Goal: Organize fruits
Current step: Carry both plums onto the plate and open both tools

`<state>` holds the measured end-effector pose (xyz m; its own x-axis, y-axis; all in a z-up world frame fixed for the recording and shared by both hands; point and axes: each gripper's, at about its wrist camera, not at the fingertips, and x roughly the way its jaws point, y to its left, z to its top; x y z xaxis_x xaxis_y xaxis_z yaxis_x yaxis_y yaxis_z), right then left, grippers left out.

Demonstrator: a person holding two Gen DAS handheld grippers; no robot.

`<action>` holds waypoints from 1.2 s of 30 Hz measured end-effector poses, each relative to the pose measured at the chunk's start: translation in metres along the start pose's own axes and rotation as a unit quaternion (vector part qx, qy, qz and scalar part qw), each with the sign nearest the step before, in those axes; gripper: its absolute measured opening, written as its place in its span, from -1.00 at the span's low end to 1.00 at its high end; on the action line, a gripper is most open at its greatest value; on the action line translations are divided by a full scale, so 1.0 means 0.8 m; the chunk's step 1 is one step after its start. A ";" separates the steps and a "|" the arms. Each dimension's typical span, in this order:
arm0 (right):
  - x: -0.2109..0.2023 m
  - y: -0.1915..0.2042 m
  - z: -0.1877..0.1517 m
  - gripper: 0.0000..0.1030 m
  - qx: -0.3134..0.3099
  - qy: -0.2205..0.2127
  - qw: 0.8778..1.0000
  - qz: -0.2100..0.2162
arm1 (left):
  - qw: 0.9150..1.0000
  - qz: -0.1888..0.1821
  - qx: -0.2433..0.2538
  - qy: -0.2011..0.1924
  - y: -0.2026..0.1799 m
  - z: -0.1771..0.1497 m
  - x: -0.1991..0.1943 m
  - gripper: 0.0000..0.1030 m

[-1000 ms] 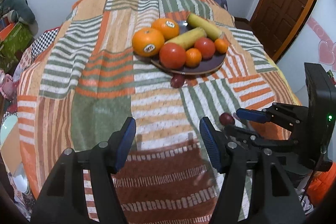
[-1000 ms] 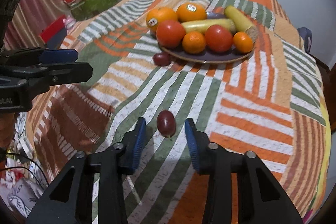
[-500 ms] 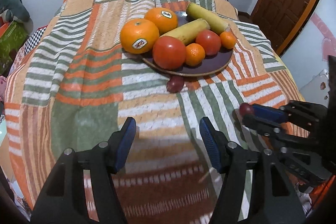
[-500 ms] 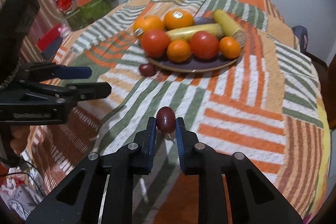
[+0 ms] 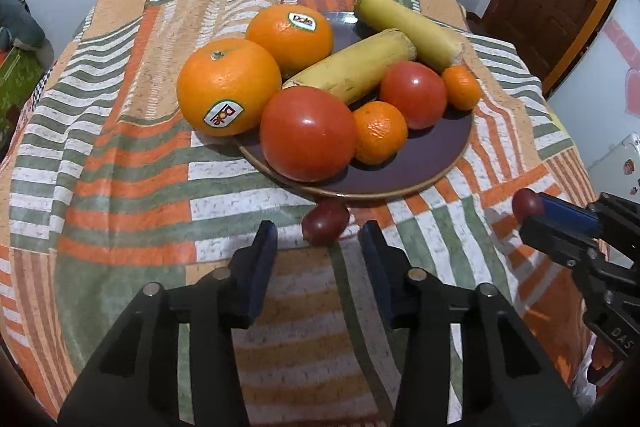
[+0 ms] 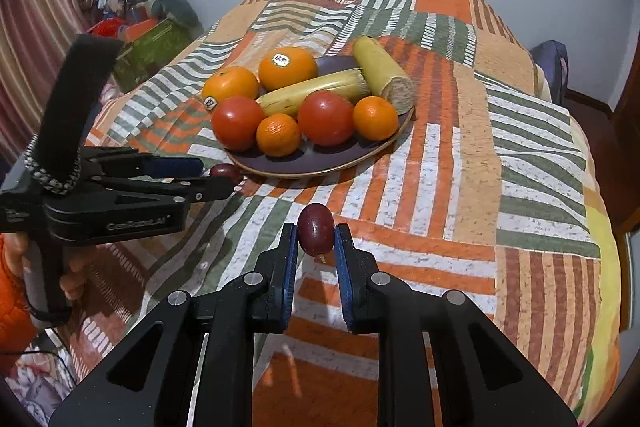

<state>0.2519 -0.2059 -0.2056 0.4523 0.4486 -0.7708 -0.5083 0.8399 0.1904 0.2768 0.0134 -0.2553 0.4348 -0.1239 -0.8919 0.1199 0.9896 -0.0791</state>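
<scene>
Centrally, a dark plate (image 5: 432, 167) heaped with oranges, tomatoes and bananas sits on a striped patchwork cloth (image 5: 120, 187). Nearer, the right gripper (image 6: 316, 239) clenches one red grape (image 6: 316, 233) above the cloth. Smaller still, the left gripper (image 5: 318, 239), its jaws just narrowing, stands released around a second grape (image 5: 325, 222) beside the plate's rim.

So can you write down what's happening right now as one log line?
right tongs: shut on grape | left tongs: closing around second grape, not gripped yet | plate: oranges, tomatoes, bananas

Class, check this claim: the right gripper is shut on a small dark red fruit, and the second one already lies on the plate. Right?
Not quite. The right gripper is shut on a red fruit, but the left wrist view shows the second red fruit on the bedspread, beside the plate.
</scene>
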 end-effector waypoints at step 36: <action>0.047 0.007 0.046 -0.67 -0.012 -0.006 1.000 0.008 | 0.998 -0.046 0.012 -0.032 -0.024 0.023 -0.015 -0.53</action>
<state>0.2929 -0.1733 -0.2111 0.4525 0.4662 -0.7602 -0.5338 0.8245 0.1879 0.2856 -0.0055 -0.2347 0.4776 -0.2185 -0.8510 0.1824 0.9721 -0.1472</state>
